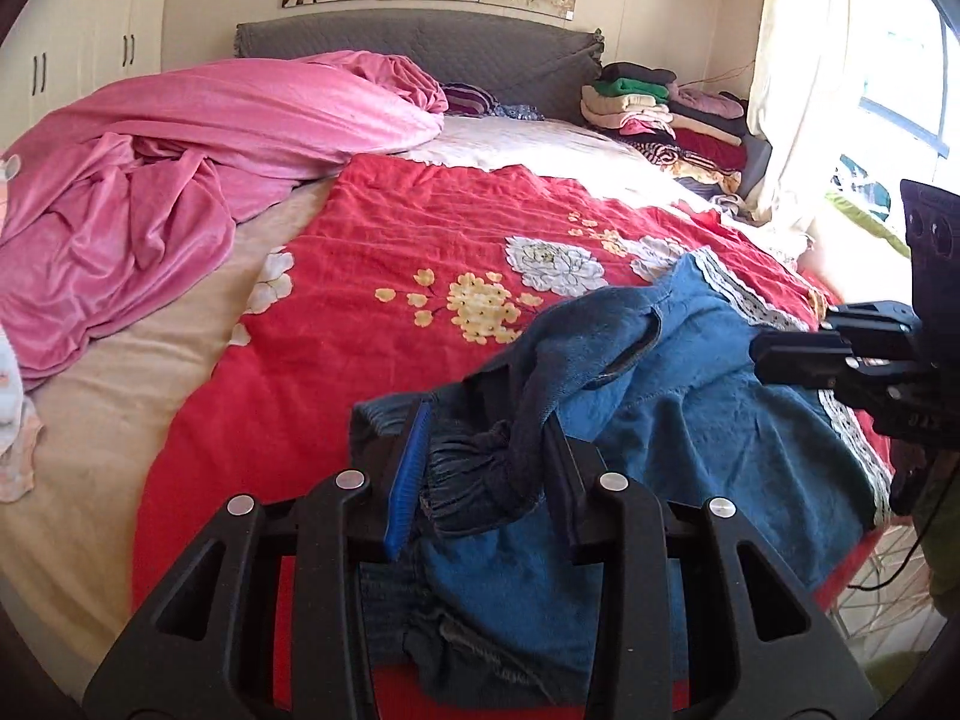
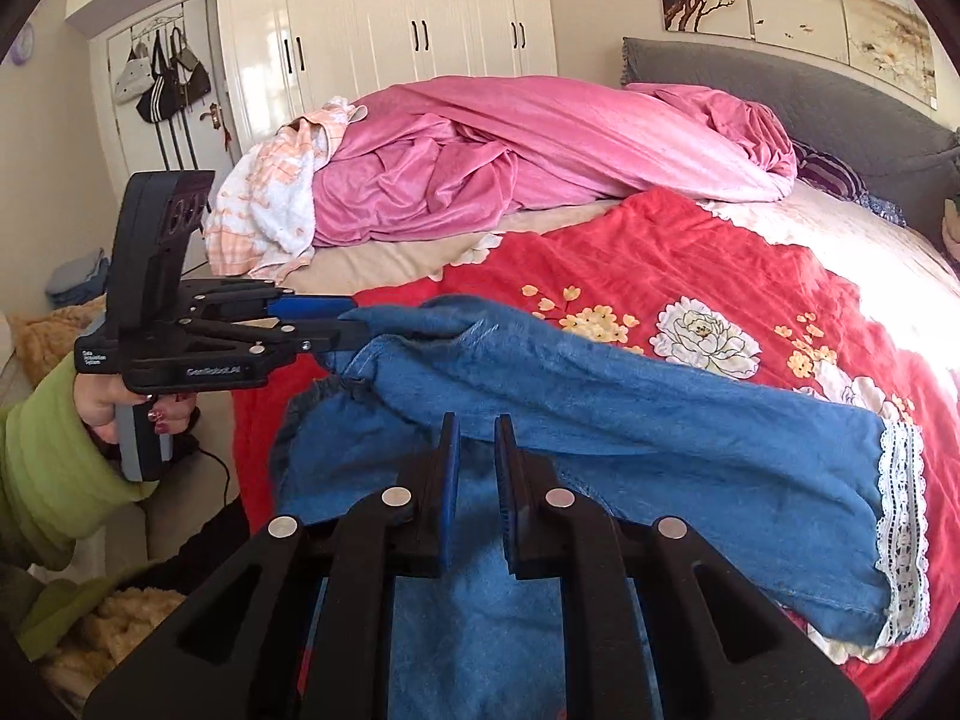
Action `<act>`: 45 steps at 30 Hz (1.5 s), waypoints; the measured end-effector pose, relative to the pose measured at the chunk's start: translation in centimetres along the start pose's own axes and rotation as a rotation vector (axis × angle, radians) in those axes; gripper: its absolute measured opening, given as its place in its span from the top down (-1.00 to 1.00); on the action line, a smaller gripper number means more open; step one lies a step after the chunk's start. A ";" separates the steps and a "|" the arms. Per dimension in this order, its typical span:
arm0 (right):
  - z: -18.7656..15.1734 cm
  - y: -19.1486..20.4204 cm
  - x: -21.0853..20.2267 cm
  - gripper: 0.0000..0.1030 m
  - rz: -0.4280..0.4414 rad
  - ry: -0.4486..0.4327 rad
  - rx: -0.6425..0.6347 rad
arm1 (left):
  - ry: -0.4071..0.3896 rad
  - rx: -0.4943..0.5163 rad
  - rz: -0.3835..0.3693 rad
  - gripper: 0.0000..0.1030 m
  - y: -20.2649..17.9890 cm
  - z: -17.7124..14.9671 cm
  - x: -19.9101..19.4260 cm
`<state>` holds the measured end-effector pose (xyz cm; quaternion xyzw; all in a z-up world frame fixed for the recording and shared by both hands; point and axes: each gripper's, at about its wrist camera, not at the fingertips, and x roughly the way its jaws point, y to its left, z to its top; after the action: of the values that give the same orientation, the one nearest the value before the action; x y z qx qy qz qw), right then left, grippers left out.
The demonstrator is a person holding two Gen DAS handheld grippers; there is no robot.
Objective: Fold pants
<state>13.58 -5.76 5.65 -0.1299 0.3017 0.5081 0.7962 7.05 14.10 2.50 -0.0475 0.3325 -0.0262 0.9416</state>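
Note:
Blue denim pants (image 1: pixel 708 414) with white lace hems (image 2: pixel 900 516) lie partly lifted over the red floral blanket (image 1: pixel 384 252). My left gripper (image 1: pixel 486 456) is shut on the bunched elastic waistband (image 1: pixel 474 468); in the right wrist view it (image 2: pixel 348 318) holds that end up at the left. My right gripper (image 2: pixel 477 456) has its jaws a little apart, resting at the edge of a pant leg (image 2: pixel 630 408) with no cloth clearly between them. In the left wrist view it (image 1: pixel 774 354) reaches in from the right over the leg.
A crumpled pink duvet (image 1: pixel 180 168) covers the far left of the bed. Stacked folded clothes (image 1: pixel 666 120) sit by the grey headboard (image 1: pixel 420 42). A curtain and window (image 1: pixel 870 90) are at right. White wardrobes (image 2: pixel 390 12) and a checked towel (image 2: pixel 270 198) stand beyond the bed.

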 end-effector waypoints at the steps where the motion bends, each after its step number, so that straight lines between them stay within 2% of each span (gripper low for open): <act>1: 0.0 0.0 -0.1 0.79 0.005 0.007 -0.005 | 0.010 0.005 -0.021 0.66 -0.4 -0.6 -0.2; 4: 0.3 0.3 -0.7 0.66 -0.033 0.006 -0.057 | 0.046 0.044 -0.031 0.66 -1.5 -2.7 -0.1; 6: 0.5 0.6 -0.5 0.04 -0.072 0.017 -0.116 | 0.072 0.047 -0.038 0.66 -1.6 -3.9 0.3; 7: 0.5 0.5 -0.1 -0.01 -0.078 0.033 -0.145 | 0.078 0.046 -0.037 0.66 -1.6 -4.3 0.4; 9: 0.2 0.5 1.0 0.00 -0.141 0.068 -0.223 | 0.083 0.030 -0.039 0.66 -1.2 -4.7 0.5; 12: -0.9 0.1 2.6 0.00 -0.138 0.144 -0.290 | 0.072 0.003 -0.041 0.64 -0.3 -4.8 -0.2; 19: -2.5 0.4 5.8 0.00 -0.223 0.203 -0.439 | 0.092 -0.013 -0.007 0.36 1.3 -4.2 0.5; 21: -2.3 0.1 6.8 0.04 -0.236 0.205 -0.470 | 0.106 -0.008 -0.020 0.23 1.3 -3.9 1.1; 22: -2.2 0.0 7.5 0.05 -0.248 0.214 -0.493 | 0.109 -0.006 -0.024 0.10 1.1 -3.9 1.3; 23: -2.2 -0.2 8.1 0.14 -0.254 0.227 -0.510 | 0.118 -0.012 -0.024 0.00 1.2 -3.7 1.9; 24: -2.2 -0.3 8.7 0.36 -0.258 0.243 -0.520 | 0.130 -0.019 -0.024 0.00 1.3 -3.7 2.3; 25: -2.2 -0.6 9.1 0.44 -0.250 0.257 -0.519 | 0.139 -0.026 -0.022 0.00 1.4 -3.7 2.7; 27: -2.0 -1.0 9.5 0.77 -0.227 0.265 -0.486 | 0.138 -0.051 -0.038 0.06 1.7 -3.4 3.3; 28: -1.9 -1.0 9.5 0.78 -0.218 0.262 -0.468 | 0.136 -0.063 -0.056 0.42 1.8 -3.2 3.4; 30: -1.5 -1.1 8.8 0.82 -0.193 0.239 -0.425 | 0.124 -0.094 -0.080 0.54 2.1 -2.5 3.6; 31: -1.3 -1.1 8.2 0.83 -0.171 0.219 -0.392 | 0.117 -0.101 -0.085 0.65 2.2 -2.1 3.5; 32: -1.1 -1.1 7.4 0.83 -0.149 0.202 -0.357 | 0.105 -0.102 -0.087 0.84 2.3 -1.8 3.2; 37: -0.4 -0.2 3.2 0.83 -0.049 0.110 -0.237 | 0.034 -0.104 -0.093 0.85 3.0 -0.5 0.5; 41: -0.9 2.3 0.9 0.83 0.034 0.073 -0.181 | 0.020 -0.120 -0.098 0.85 3.3 -1.5 -1.3; 45: -2.9 5.9 0.9 0.83 0.084 0.103 -0.176 | 0.018 -0.144 -0.090 0.85 3.7 -3.6 -2.6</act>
<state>7.65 -3.91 3.40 -0.2125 0.3015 0.5583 0.7431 2.80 17.71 0.93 -0.1299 0.3396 -0.0451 0.9305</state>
